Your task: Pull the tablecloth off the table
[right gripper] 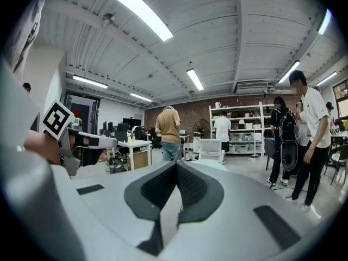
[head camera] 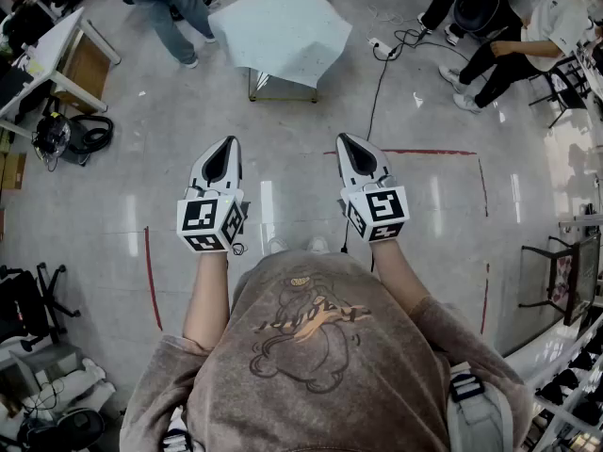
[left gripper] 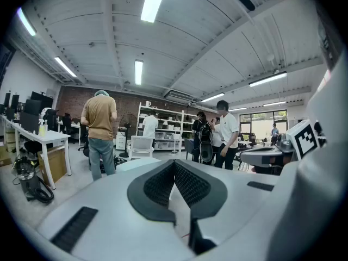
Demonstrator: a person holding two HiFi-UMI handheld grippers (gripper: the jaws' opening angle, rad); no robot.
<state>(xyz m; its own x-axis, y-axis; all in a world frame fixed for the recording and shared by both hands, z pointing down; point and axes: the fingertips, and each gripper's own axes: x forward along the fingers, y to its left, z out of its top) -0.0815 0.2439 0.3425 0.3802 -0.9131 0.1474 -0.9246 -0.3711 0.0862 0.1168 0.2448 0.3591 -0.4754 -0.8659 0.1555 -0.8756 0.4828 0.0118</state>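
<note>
Left gripper and right gripper, jaws closed together and empty, held side by side near the person. The pale tablecloth drapes a small table far ahead.

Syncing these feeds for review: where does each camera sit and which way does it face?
Head view: on the person's head, facing steeply down at floor and tablecloth; shows forearms, chest, left hand-held gripper, right hand-held gripper.
Left gripper view: on the left hand-held gripper, facing out across the room; its shut jaws in foreground.
Right gripper view: same on the right hand-held gripper, jaws shut.
Shared: all three show the person in the tan shirt.
</note>
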